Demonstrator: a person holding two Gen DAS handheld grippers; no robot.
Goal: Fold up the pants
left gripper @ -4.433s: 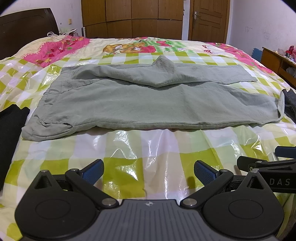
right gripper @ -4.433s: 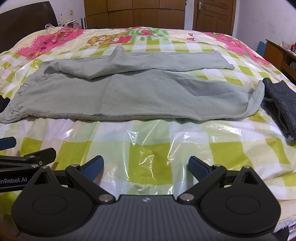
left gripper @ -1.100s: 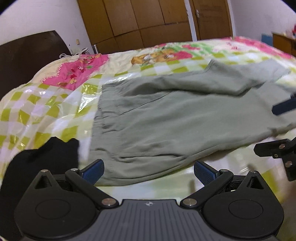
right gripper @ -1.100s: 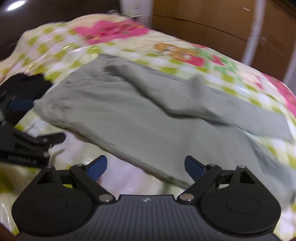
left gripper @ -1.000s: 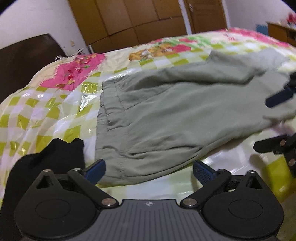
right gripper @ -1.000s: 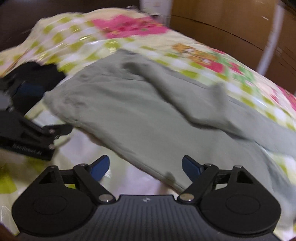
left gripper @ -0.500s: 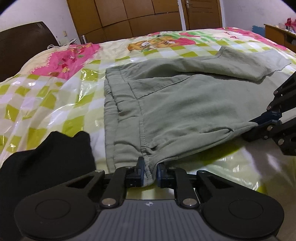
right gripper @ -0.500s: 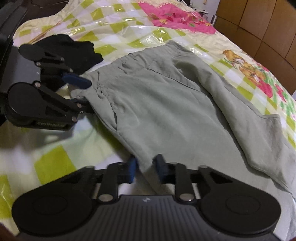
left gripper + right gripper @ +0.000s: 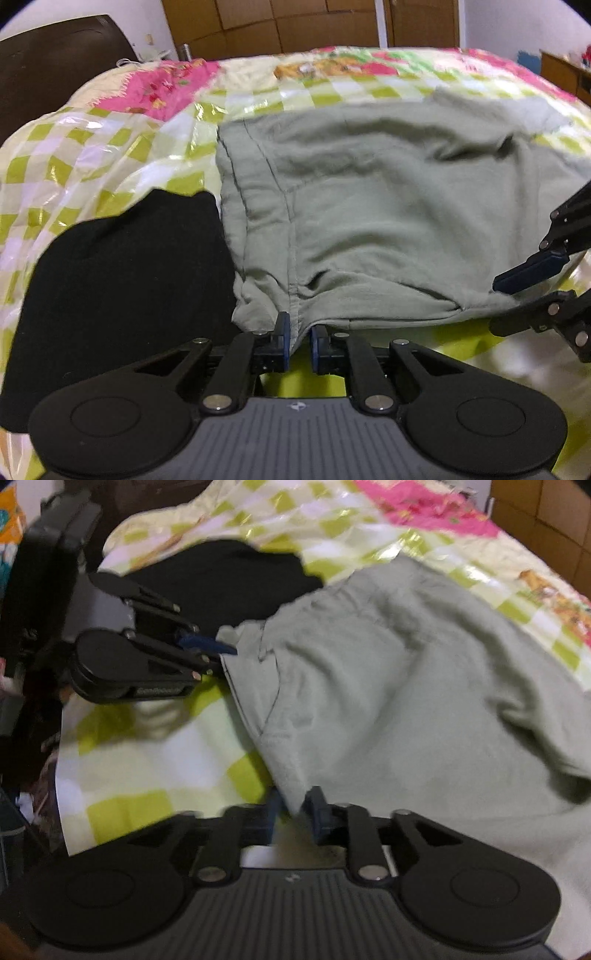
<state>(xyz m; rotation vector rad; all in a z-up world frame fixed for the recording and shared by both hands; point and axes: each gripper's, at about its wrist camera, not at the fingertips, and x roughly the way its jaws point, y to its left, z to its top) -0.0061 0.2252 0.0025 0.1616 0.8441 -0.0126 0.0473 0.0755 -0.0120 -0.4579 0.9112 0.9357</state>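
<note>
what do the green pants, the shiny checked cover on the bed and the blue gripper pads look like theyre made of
Pants: soft matte woven cloth, likely cotton or linen; it creases and sags with no shine.
Cover: looks like glossy plastic film over printed fabric; bright glare patches and crinkles.
Pads: probably rubber or soft plastic, matte blue; texture too blurred to confirm.

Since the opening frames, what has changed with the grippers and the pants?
Both grippers moved from the bed's near edge to the pants. The left gripper closed on the waistband corner; the right gripper has the near edge between its jaws, now opening slightly. That edge is lifted. The black garment stayed put.
</note>
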